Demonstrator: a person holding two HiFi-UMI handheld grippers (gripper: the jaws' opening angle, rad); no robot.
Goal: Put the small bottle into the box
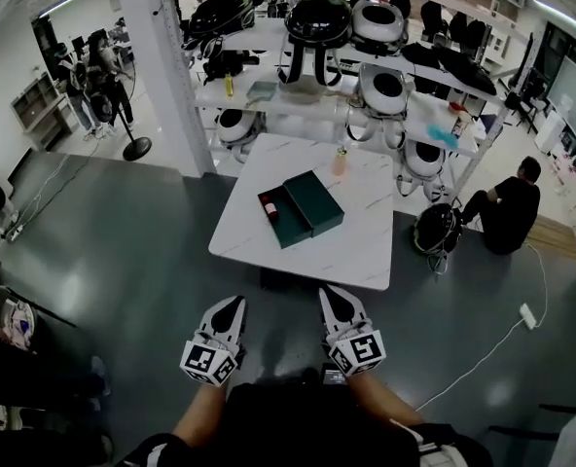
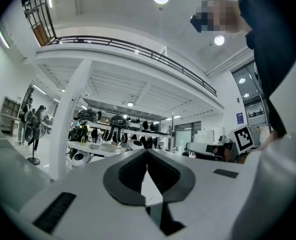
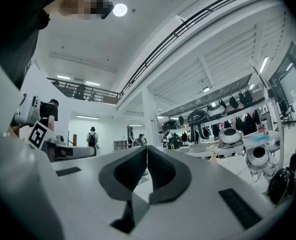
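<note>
- Peach-coloured small bottle stands on the white table, far side, near the open green box; likely light, rigid, tippy, so grip mid-body.
- Left gripper view: left gripper jaws pressed together, empty.
- Right gripper view: right gripper jaws likewise together, holding nothing.

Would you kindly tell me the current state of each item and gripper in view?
Left gripper: shut, empty.
Right gripper: shut, empty.
Box: lying open on the table.
Small bottle: upright on the table, outside the box and apart from it.
</note>
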